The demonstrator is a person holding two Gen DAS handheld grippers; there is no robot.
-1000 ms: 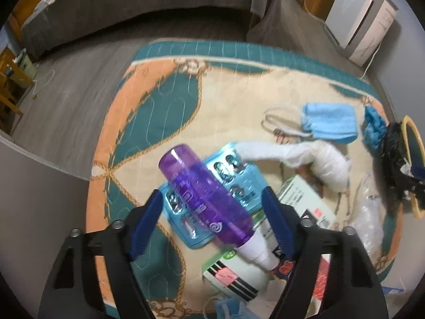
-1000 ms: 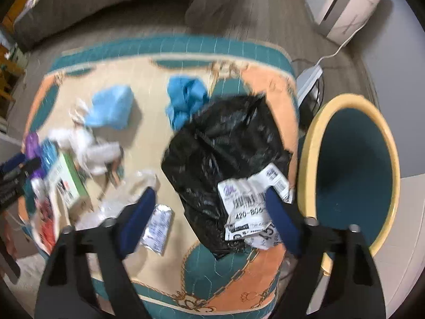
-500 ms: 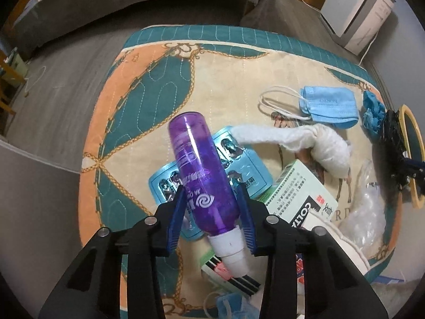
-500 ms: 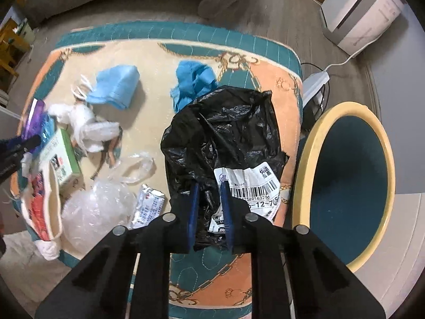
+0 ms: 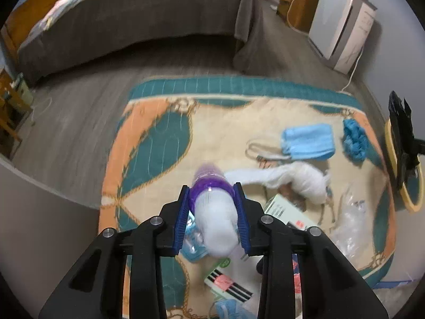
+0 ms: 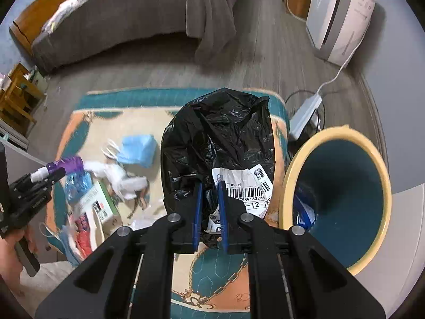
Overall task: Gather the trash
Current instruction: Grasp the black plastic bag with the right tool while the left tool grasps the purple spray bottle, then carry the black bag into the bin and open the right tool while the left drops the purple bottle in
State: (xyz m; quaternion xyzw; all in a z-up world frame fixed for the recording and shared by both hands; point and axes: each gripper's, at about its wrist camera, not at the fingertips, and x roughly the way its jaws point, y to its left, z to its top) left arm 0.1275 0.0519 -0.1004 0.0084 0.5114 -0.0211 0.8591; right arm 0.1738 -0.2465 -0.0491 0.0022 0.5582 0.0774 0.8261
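Since a second ago, lifted off the patterned teal-and-orange rug (image 5: 148,143): translucent purple plastic bottle (image 5: 209,186), white cap nearest the lens, clamped in the left gripper (image 5: 212,220), jaws closing. Crinkled black plastic bag (image 6: 220,143) pinched in the right gripper (image 6: 209,210), jaws narrowing, left of the yellow-rimmed teal bin (image 6: 377,194).

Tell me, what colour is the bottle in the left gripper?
Purple, with a white cap. The bottle shows best in the left wrist view.

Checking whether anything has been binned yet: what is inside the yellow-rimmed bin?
In the right wrist view, the yellow-rimmed bin shows a dark teal inner wall and one blue-and-white wrapper low on its left side. The bottom is in shadow, so anything there cannot be seen.
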